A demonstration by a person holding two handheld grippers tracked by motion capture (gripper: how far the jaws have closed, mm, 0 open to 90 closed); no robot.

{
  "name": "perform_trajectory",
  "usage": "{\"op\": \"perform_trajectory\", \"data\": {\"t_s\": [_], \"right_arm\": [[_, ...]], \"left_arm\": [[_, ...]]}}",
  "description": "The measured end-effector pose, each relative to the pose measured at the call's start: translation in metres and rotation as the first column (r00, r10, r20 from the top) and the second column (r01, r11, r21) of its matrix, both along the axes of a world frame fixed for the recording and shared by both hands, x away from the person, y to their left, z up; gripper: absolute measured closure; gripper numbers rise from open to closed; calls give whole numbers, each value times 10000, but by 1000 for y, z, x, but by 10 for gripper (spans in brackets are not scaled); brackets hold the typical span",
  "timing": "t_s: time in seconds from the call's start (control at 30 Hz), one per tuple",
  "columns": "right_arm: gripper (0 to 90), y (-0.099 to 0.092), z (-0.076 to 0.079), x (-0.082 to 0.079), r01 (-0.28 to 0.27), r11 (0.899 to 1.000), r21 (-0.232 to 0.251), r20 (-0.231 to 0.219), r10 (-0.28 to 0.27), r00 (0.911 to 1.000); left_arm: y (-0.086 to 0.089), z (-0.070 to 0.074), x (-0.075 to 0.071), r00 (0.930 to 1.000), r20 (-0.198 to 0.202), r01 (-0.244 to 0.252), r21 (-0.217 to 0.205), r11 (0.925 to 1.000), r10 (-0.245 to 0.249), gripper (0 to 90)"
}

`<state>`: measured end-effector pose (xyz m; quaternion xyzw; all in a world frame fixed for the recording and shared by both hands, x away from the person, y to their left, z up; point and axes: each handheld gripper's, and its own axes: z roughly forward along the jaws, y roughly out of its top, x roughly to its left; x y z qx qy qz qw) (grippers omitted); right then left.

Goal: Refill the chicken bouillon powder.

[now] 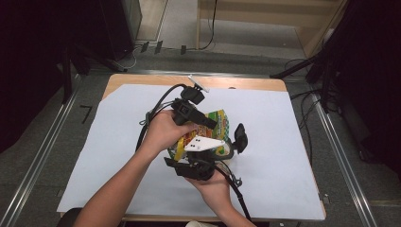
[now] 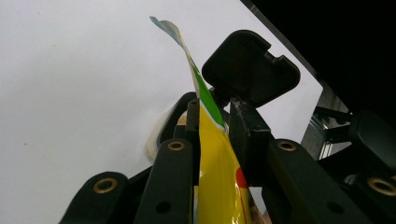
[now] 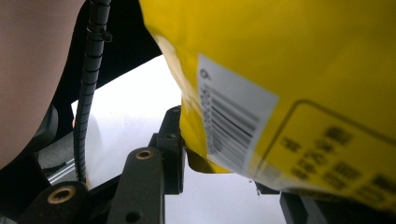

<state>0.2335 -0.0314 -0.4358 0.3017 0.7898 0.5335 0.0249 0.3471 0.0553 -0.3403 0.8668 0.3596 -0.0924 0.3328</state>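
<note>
Glossy, crinkled yellow foil pouch (image 1: 218,124)

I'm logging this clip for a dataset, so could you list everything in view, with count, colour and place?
snack bag: one, yellow and green with a barcode label, mid-table, pinched between both grippers.
paper sheet: one, white, covering most of the table.
table: one, wooden, its edge showing at the far side.
floor rails: two, metal, either side of the table.
left gripper: one, black, shut on the bag's edge.
right gripper: one, black with grey plate, clamping the bag.
hands: two, holding the grippers.
</note>
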Motion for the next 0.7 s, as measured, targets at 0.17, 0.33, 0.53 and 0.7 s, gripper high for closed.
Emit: {"op": "perform_trajectory", "data": {"t_s": [0.17, 0.33, 0.53, 0.7], "right_arm": [[630, 0, 0, 0, -3, 10000, -34, 31, 3, 10000], [631, 0, 0, 0, 15, 10000, -47, 67, -15, 10000], [630, 0, -1, 0, 17, 10000, -38, 46, -17, 10000], [630, 0, -1, -1, 39, 10000, -48, 70, -39, 10000]], "left_arm": [[0, 0, 0, 10000, 9, 12, -14, 10000, -12, 784], [0, 1, 0, 10000, 86, 36, -29, 10000, -36, 784], [0, 0, -1, 10000, 62, 33, 18, 10000, -33, 784], [-1, 0, -1, 9999, 103, 48, -7, 10000, -48, 784]]}}
